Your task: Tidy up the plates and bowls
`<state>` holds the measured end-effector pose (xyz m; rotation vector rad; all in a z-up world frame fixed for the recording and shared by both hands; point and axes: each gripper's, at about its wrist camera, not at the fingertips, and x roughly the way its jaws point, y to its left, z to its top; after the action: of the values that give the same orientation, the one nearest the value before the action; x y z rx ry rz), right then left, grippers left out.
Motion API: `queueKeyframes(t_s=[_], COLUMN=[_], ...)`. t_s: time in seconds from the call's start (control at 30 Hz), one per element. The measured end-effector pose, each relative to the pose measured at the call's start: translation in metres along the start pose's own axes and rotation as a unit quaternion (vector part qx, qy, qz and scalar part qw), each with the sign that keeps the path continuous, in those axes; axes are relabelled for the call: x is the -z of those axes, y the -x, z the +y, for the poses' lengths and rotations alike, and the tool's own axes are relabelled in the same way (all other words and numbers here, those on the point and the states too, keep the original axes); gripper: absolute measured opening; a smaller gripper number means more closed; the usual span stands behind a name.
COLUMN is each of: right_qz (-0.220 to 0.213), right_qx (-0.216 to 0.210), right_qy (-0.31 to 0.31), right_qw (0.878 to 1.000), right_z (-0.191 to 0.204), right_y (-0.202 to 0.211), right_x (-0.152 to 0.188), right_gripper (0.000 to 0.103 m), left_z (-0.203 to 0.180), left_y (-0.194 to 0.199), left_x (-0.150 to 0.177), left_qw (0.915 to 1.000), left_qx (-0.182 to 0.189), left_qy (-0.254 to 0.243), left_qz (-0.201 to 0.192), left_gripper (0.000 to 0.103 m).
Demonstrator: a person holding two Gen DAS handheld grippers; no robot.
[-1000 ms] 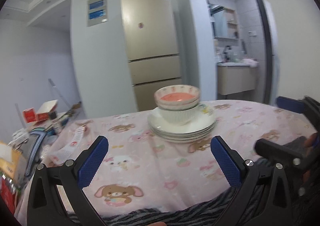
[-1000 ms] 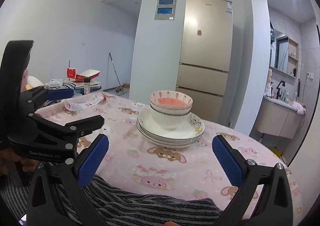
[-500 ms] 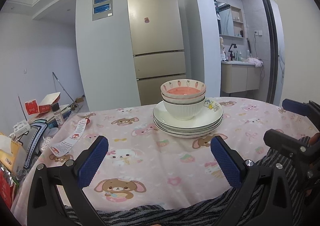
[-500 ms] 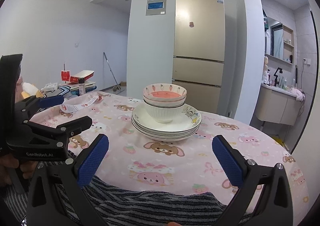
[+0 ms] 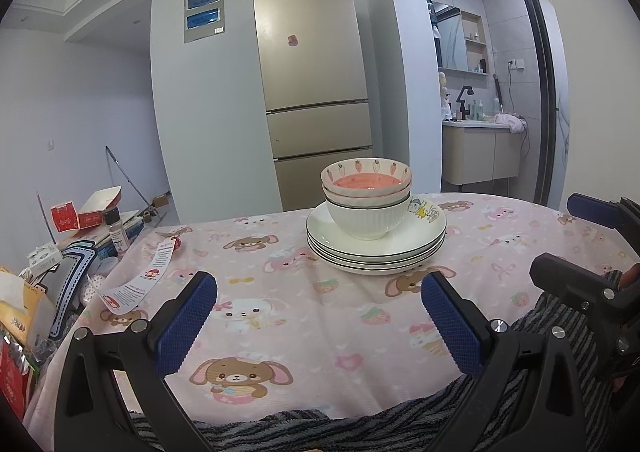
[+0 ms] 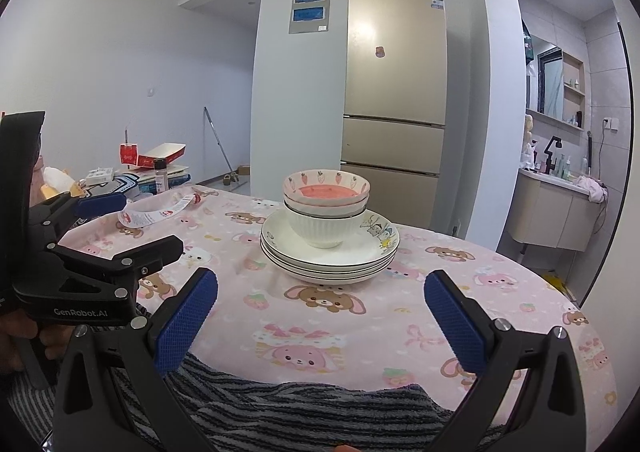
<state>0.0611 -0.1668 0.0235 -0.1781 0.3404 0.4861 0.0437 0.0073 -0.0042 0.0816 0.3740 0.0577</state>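
**Bowls nested on stacked plates, centre of frame**

We see a stack of white black-rimmed ceramic plates (image 5: 376,248) (image 6: 328,256) on the pink cartoon-print tabletop (image 5: 280,304) (image 6: 360,316), just above the middle of both views. The top plate bears a small cartoon print at its right rim. In it sits a ribbed white bowl (image 5: 366,217) (image 6: 322,230), carrying two nested pink strawberry-pattern bowls (image 5: 366,177) (image 6: 326,189). Our left gripper (image 5: 318,326) and right gripper (image 6: 320,322) both hang released, blue pads spread wide, empty, short of the stack.
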Motion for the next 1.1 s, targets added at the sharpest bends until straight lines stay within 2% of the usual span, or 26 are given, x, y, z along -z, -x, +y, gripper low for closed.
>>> queueKeyframes(t_s=[1.1], right_qz=[-0.002], right_qx=[0.001], right_qy=[0.003], right_qw=[1.0], right_z=[0.0002], right_y=[0.0017], right_x=[-0.0018], right_gripper=[0.103], left_z=[-0.0004], left_y=[0.0001], left_x=[-0.0001], left_qw=[1.0], left_qx=[-0.001], left_qy=[-0.002], left_qz=[0.0], left_gripper=[0.103])
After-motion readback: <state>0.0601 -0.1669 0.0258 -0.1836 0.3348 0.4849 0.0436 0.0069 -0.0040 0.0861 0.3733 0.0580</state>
